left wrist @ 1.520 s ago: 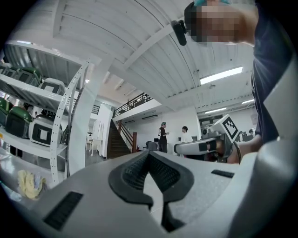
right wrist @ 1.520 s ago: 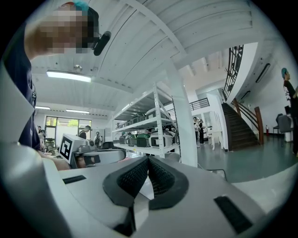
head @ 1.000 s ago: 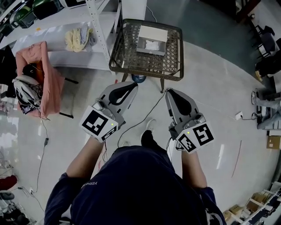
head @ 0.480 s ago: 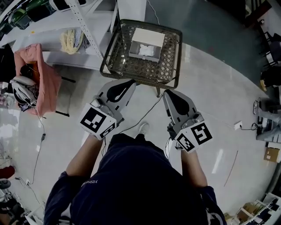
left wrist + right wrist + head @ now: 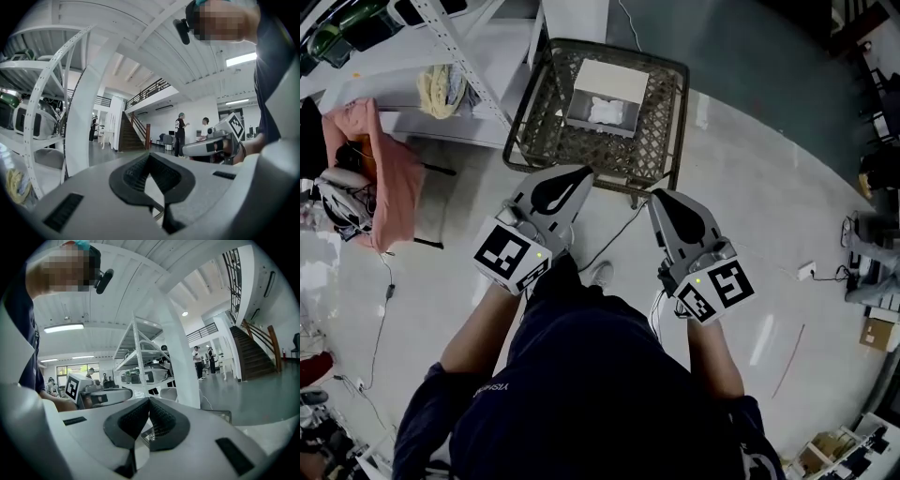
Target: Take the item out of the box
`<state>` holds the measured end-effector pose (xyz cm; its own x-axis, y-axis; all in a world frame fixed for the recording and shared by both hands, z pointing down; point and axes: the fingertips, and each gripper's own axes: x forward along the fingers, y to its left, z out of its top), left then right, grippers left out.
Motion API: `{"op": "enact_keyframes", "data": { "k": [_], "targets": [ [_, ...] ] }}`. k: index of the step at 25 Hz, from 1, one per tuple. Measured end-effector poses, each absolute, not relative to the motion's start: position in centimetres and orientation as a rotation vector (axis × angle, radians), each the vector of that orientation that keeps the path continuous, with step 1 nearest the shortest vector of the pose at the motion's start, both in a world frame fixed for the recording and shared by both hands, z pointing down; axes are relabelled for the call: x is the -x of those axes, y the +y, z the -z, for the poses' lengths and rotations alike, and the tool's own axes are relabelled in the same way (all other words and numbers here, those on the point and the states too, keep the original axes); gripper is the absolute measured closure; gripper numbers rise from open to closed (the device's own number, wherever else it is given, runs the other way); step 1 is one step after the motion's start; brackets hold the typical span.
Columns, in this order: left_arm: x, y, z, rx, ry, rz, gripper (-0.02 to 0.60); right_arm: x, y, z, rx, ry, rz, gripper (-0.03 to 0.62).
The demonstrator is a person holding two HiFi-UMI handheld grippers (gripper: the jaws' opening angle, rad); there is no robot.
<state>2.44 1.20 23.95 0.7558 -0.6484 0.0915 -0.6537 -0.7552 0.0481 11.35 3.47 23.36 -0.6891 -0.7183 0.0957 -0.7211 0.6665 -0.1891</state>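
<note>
A white open box (image 5: 607, 91) stands on a brown wicker table (image 5: 581, 161) at the top of the head view. Something white and crumpled (image 5: 606, 112) lies inside it. My left gripper (image 5: 584, 172) is shut and empty, its tip just short of the table's near edge. My right gripper (image 5: 656, 195) is also shut and empty, level with it and a little right of the table's near corner. In the left gripper view the pads (image 5: 140, 173) meet with nothing between them. The right gripper view shows its pads (image 5: 161, 420) likewise closed together.
A white metal shelf rack (image 5: 441, 52) with a yellowish cloth (image 5: 436, 89) stands left of the table. A pink cloth (image 5: 380, 164) hangs further left. A black cable (image 5: 619, 230) runs over the pale floor under the grippers. People stand far off in the hall (image 5: 180, 133).
The table and box have drifted left and nearer to the gripper tips as the person stepped forward. Both grippers stay shut and keep their pose.
</note>
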Motion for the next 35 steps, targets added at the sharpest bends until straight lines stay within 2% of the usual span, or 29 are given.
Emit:
{"op": "enact_keyframes", "data": {
  "k": [17, 35],
  "targets": [
    [-0.8, -16.8, -33.2, -2.83, -0.856, -0.239, 0.577, -8.2, -13.1, -30.6, -1.351, -2.698, -0.509, 0.571],
    [-2.2, -30.2, -50.2, -2.849, -0.575, -0.726, 0.568, -8.5, -22.1, -40.2, -1.453, -2.501, -0.777, 0.571]
  ]
}}
